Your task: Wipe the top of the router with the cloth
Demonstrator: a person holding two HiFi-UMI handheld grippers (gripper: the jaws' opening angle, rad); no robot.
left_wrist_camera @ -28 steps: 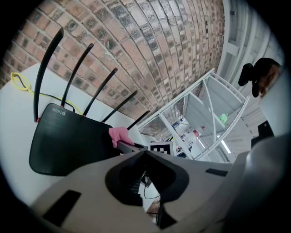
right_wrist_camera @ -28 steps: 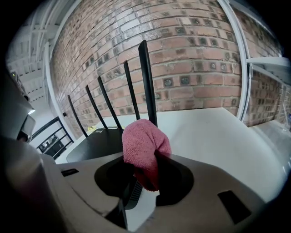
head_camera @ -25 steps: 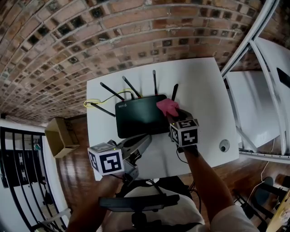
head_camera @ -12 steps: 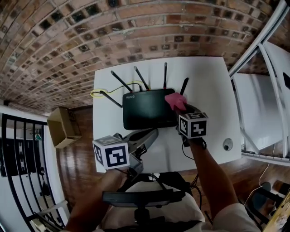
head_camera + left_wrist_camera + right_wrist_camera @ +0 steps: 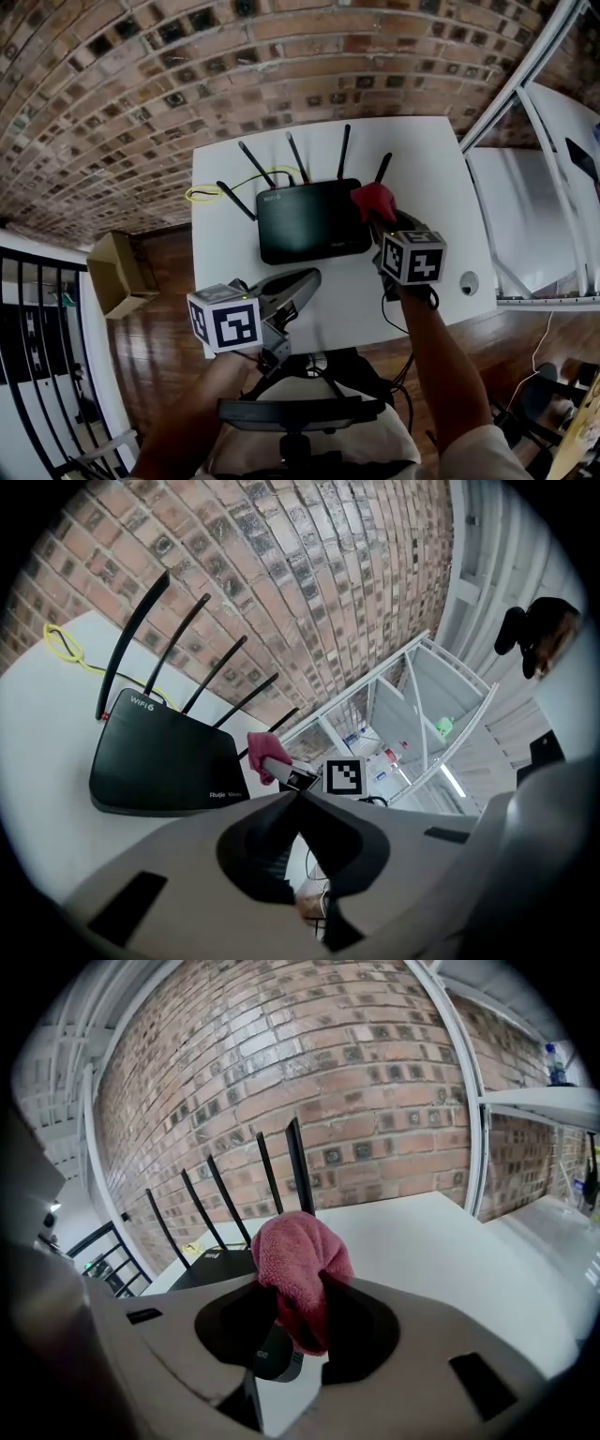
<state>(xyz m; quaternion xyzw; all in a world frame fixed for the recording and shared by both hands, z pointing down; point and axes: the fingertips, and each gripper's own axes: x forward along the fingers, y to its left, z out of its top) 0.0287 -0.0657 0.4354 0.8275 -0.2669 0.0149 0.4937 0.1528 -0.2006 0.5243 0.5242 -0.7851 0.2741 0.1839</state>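
The right gripper point(image 5: 379, 214), fingers clamped on the bunched pink cloth point(image 5: 373, 198), holds it at the right rear corner of the black router point(image 5: 312, 221), beside the rightmost antenna point(image 5: 382, 169). The router lies on the white tabletop point(image 5: 431, 159) with its long axis left to right, so its top stretches leftward from the cloth. The left gripper point(image 5: 302, 279), fingers closed on nothing, sits just in front of the router's near edge.

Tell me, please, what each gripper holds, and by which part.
The right gripper holds the pink cloth, pinched at its bunched middle, the top bulging above the jaws. The left gripper holds nothing; its jaws are together.
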